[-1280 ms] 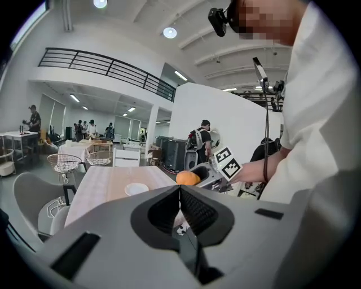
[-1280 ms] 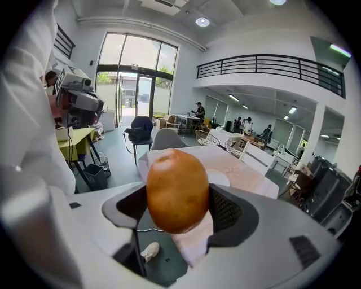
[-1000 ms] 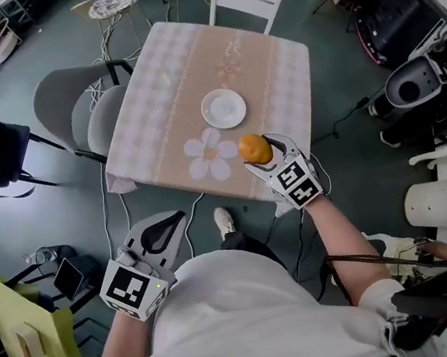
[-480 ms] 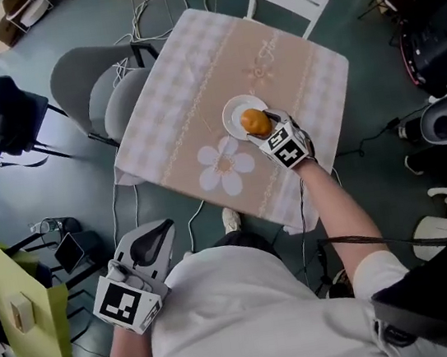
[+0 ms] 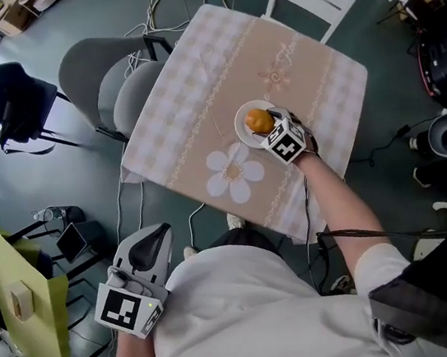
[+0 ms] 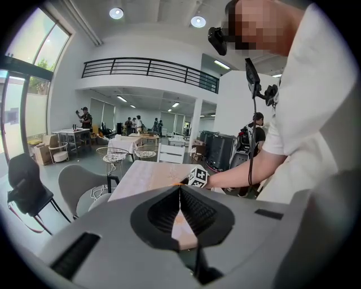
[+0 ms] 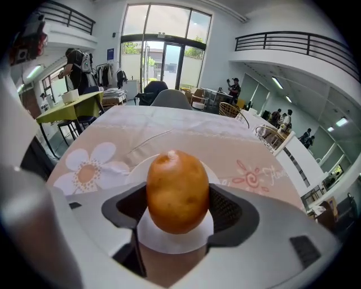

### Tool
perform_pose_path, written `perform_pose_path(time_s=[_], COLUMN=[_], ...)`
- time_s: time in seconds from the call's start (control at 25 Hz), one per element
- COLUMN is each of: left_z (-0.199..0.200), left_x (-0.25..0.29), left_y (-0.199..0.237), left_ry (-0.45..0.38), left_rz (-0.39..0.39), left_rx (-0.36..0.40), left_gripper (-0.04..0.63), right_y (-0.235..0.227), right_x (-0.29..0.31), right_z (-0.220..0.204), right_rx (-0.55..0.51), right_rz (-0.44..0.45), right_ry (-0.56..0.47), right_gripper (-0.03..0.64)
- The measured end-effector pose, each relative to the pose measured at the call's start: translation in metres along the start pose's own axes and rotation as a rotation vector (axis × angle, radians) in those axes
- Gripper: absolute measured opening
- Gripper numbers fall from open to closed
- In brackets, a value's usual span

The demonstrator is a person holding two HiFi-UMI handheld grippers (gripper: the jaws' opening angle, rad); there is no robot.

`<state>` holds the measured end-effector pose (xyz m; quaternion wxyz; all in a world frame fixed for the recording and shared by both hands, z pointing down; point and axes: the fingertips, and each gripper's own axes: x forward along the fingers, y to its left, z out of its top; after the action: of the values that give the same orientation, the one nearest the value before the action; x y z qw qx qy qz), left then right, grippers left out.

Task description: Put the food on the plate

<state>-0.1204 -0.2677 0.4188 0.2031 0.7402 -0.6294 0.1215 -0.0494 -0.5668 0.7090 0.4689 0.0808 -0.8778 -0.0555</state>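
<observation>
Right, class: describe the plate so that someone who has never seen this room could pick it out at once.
Find the square table, covered in pale pink checks. On it, beside a big printed white flower, sits the plate. It is the only dish there: small, round, plain white, with the right claw holding a potato over it.

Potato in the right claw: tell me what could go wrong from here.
1. The potato is round and the plate is small; released by the right claw from any height, it may roll off onto the tablecloth.
2. The claw's jaws hang close over the plate, so lowering could nudge its rim and shift it.
</observation>
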Motion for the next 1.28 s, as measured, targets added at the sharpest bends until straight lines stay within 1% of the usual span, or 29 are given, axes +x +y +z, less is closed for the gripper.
perform_pose_path(time_s=[0.12,0.4,0.52,0.64,0.76,1.0,1.16,1.28], left_z=[-0.001,0.001,0.003,0.001,-0.003,-0.009,-0.011,-0.015], left_x=[0.002,0.000,-0.002,-0.005,-0.009,-0.023,-0.032,-0.040], left_y=[0.002,0.001,0.001,-0.002,-0.006,-0.009,-0.005,-0.005], left_ry=[0.002,0.002,0.005,0.010,0.014,0.012,-0.017,-0.034], left_rz=[0.003,-0.003,-0.008,-0.027,-0.047,-0.087,-0.112,-0.139], left_rx=[-0.005,0.002,0.006,0.014,0.020,0.016,0.062,0.074], left_gripper=[0.009,0.010,0.010,0.011,0.011,0.011,0.011,0.011], right_y=[0.001,0.001,0.002,0.003,0.000,0.000,0.009,0.020], right_x=[0.004,0.006,0.006,0.003,-0.003,-0.020,-0.040,-0.056], right_z=[-0.001,0.000,0.001,0.003,0.003,-0.001,-0.004,-0.008], right_rx=[-0.013,-0.008,0.003,0.023,0.035,0.063,0.076,0.097], right_rz=[0.009,0.008,0.004,0.001,-0.024,-0.072,-0.105,-0.136], right_ry=[0.009,0.007,0.005,-0.019,-0.029,-0.018,-0.014,-0.014], right_gripper=[0.345,0.345,0.345,0.346,0.347,0.354,0.353,0.354])
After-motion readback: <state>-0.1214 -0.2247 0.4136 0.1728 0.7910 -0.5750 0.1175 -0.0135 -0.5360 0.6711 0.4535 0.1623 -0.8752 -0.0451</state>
